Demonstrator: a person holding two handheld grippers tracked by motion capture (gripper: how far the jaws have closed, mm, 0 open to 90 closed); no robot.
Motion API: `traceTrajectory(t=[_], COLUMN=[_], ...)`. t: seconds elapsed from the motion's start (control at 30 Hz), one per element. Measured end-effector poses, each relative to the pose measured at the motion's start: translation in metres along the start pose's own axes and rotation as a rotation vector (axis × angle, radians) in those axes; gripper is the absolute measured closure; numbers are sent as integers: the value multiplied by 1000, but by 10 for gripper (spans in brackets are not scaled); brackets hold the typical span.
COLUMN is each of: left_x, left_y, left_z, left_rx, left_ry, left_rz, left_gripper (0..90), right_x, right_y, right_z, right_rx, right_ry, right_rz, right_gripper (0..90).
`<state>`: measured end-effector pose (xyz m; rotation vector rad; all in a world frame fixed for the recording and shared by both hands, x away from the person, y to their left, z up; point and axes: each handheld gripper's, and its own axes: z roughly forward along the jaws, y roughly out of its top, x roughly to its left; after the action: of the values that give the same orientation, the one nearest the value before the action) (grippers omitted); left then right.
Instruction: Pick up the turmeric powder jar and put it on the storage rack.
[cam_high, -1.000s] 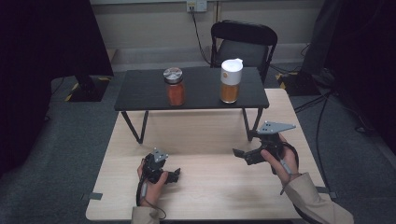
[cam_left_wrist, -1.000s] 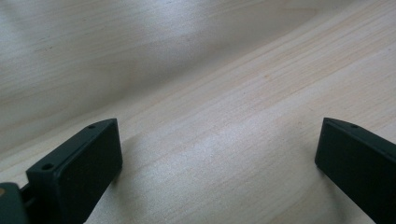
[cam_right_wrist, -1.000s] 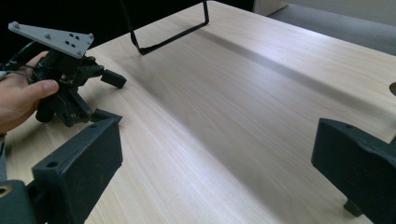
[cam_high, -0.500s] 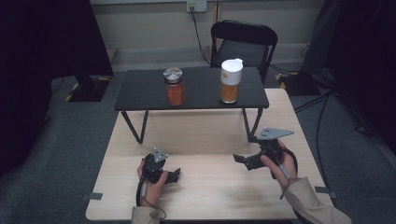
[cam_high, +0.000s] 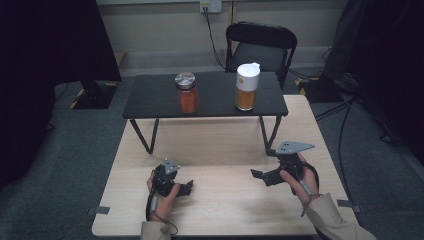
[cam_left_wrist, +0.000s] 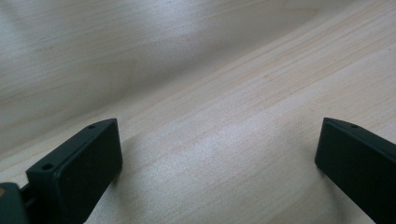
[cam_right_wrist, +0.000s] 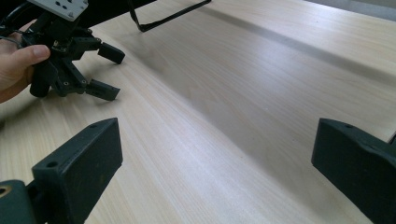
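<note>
Both at rest on pale tabletop (cam_high: 225, 150), nothing gripped. Left claw (cam_high: 188, 187) spread wide, right claw (cam_high: 260, 175) spread wide, ready for reach. Red-filled jar (cam_high: 186, 93) and white-capped jar (cam_high: 247, 86) well ahead on black stand (cam_high: 150, 97), set upright for pickup.

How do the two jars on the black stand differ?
The left jar is shorter, with a flat metal lid and reddish contents. The right jar is taller, with a white cap and more orange contents. Both stand upright on the black stand, apart from each other and beyond both tools.
</note>
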<state>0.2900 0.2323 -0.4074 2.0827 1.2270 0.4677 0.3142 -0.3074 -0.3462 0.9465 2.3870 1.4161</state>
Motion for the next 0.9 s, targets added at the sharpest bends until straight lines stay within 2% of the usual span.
traceTrajectory(t=[0.9], left_x=[0], left_y=[0], left_z=[0], left_rx=[0], left_ry=[0], left_rz=[0], left_gripper=[0], right_x=[-6], right_y=[-20], right_z=[-8], right_rx=[14], right_ry=[-9], right_rz=[3], right_gripper=[8])
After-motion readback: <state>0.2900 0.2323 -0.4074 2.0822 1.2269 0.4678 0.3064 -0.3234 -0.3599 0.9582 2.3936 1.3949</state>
